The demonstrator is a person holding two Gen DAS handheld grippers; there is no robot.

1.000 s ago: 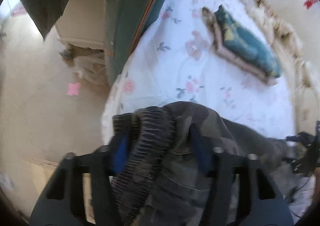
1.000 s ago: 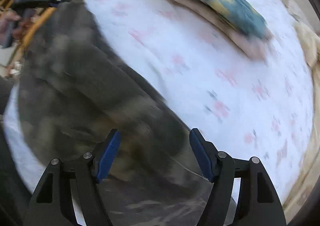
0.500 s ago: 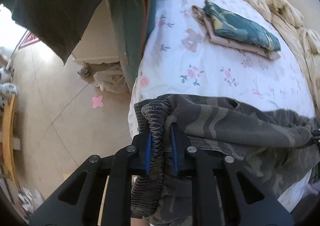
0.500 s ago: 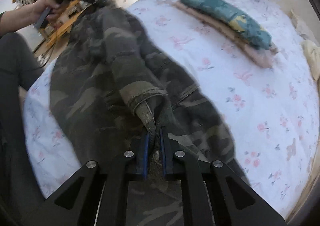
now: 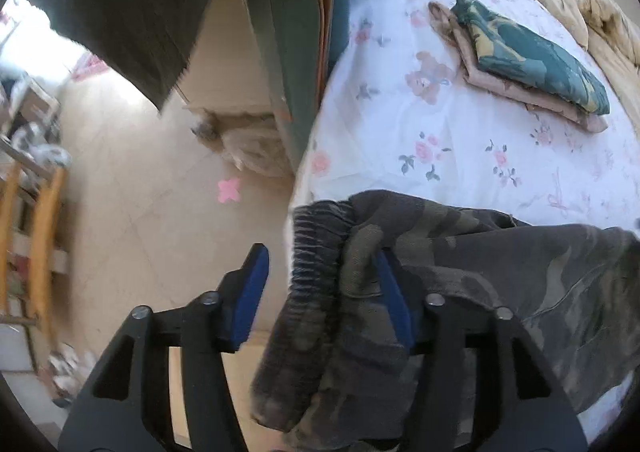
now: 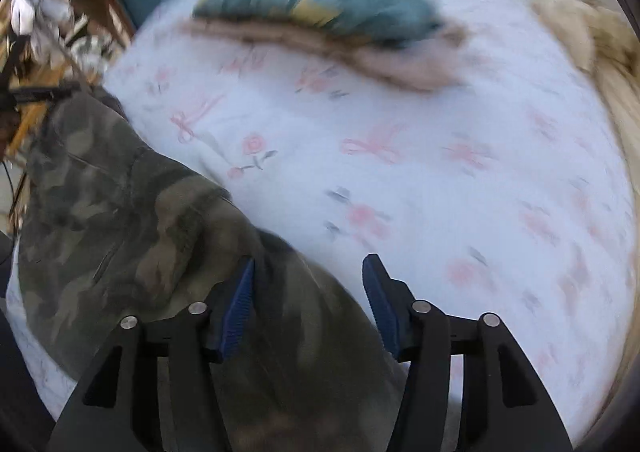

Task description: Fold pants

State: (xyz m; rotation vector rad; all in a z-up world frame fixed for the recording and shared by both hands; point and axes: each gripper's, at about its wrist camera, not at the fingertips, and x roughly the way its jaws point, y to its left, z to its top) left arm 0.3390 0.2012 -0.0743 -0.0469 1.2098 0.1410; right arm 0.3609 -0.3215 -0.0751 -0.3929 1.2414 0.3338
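Observation:
The camouflage pants (image 5: 520,272) lie crumpled at the near edge of a bed with a white flowered sheet (image 5: 460,132). My left gripper (image 5: 320,292) hangs over their ribbed waistband (image 5: 316,252). Its jaws are opening: the band stands between them and leans on the right pad, while the left pad is clear of it. In the blurred right wrist view the pants (image 6: 120,192) spread to the left. My right gripper (image 6: 308,292) is over their edge with its jaws opening; cloth lies under the left finger and bare sheet (image 6: 440,172) under the right.
A folded stack, teal cloth on pink (image 5: 532,52) (image 6: 320,8), lies farther up the bed. A beige blanket (image 5: 592,8) bunches along the far side. Dark garments (image 5: 140,4) hang over the tiled floor at left, near a wooden rack (image 5: 36,232) and a cloth bundle (image 5: 248,144).
Half a second ago both grippers were shut on folds of the pants. Both have since opened and let the cloth go. The right one has swung sideways over the bed.

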